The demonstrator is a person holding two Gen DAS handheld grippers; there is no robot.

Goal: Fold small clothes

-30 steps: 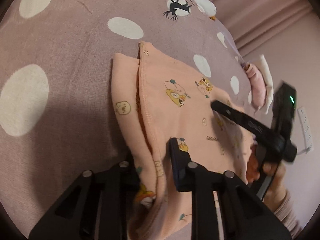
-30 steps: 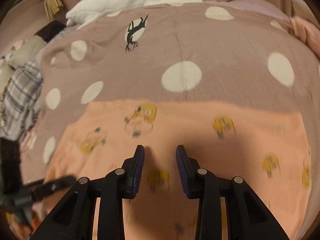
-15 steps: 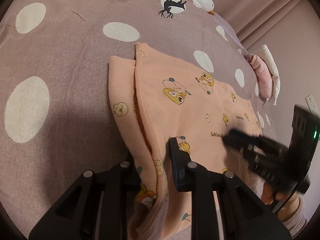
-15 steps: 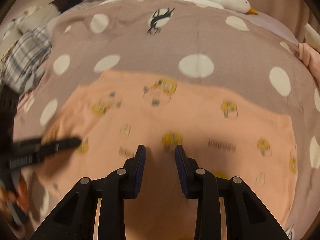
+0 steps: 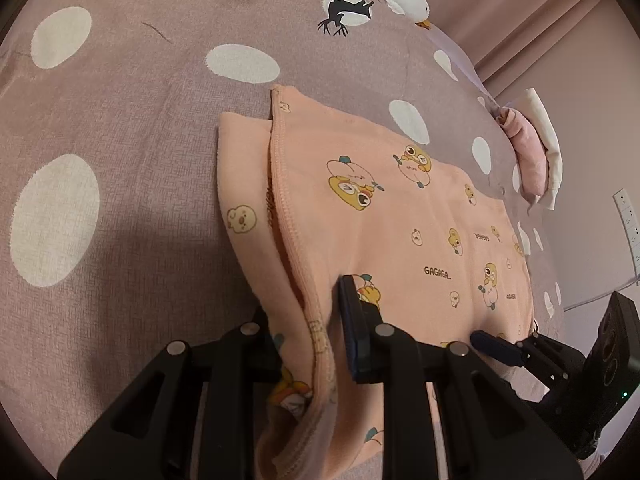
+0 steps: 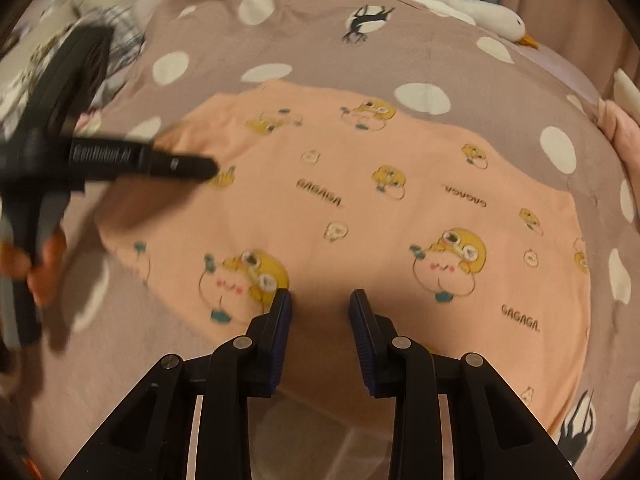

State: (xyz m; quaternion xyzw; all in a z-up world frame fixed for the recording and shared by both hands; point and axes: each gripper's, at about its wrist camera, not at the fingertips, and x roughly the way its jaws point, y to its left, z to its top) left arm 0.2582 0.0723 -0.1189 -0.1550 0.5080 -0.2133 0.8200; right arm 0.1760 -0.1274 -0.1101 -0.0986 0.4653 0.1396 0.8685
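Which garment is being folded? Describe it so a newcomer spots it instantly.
Start from the mauve bedspread with white polka dots. Lying flat in its middle is the peach cotton baby garment printed with yellow cartoon ducks and "GAGAGA" lettering, one edge between the left gripper fingers. The small pink and white folded clothes at the bed's far edge carry no print.

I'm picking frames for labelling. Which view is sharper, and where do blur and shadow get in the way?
Left wrist view: sharp, the peach garment print readable; fisheye bending at the edges, shadow over the dotted bedspread at lower left. Right wrist view: softer overall; the left gripper and the hand holding it are motion-smeared, and the right gripper shades the cloth beneath it.
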